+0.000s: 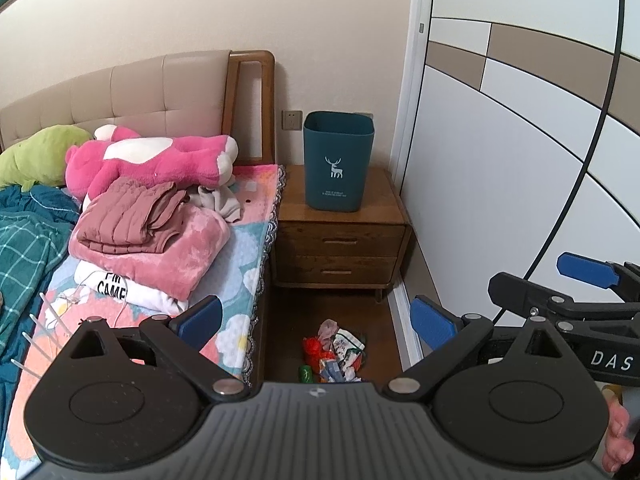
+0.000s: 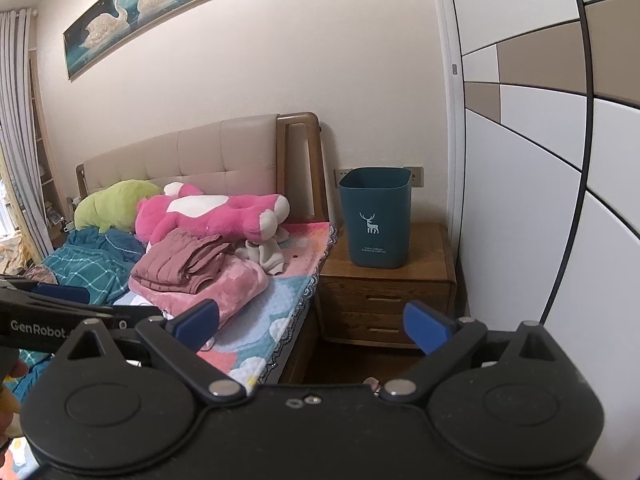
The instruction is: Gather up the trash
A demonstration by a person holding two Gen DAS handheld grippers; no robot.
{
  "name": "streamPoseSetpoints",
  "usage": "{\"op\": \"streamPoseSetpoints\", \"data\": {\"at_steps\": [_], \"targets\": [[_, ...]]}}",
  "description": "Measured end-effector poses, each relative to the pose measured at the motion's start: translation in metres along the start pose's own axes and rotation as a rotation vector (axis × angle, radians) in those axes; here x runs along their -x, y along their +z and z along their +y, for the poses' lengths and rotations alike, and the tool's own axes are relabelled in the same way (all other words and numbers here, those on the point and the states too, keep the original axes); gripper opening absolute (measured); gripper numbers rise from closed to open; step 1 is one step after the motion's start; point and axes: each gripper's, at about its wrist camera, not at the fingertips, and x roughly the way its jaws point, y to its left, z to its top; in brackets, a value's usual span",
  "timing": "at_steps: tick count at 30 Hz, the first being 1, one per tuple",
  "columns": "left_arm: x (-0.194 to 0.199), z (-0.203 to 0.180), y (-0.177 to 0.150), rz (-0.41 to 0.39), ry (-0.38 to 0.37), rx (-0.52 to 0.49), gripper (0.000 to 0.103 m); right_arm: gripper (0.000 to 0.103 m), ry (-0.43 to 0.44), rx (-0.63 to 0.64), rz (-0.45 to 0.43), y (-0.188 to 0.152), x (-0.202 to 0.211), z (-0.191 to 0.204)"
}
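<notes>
trash (image 1: 335,350): heap on the floor, right below the nightstand (image 1: 340,236)
bin (image 1: 338,162): sitting on the nightstand
left gripper (image 1: 316,318): fingers spread, holding nothing
right gripper (image 2: 316,322): same, wide apart, nothing held

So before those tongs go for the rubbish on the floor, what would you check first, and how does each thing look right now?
1. Left tongs open: ok.
2. Right tongs open: ok.
3. Both tongs empty: ok.
4. Trash in sight, on the floor between bed and wardrobe: ok in the left view; hidden from the right one.
5. Bin upright and open on the nightstand: ok.
6. Bin has room: cannot tell, inside barely shows.
</notes>
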Motion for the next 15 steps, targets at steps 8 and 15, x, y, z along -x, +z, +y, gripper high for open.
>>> {"op": "streamPoseSetpoints", "data": {"at_steps": [8,15], "targets": [[-0.006,-0.005,0.014,-0.017,0.014,-0.024,0.101,0.098,-0.003,0.009,-0.013,0.006,-0.002,-0.002],[-0.021,0.000,0.023,-0.008,-0.004,-0.012,0.101,0.098,-0.004,0.022,-0.002,0.014,-0.013,-0.004]]}}
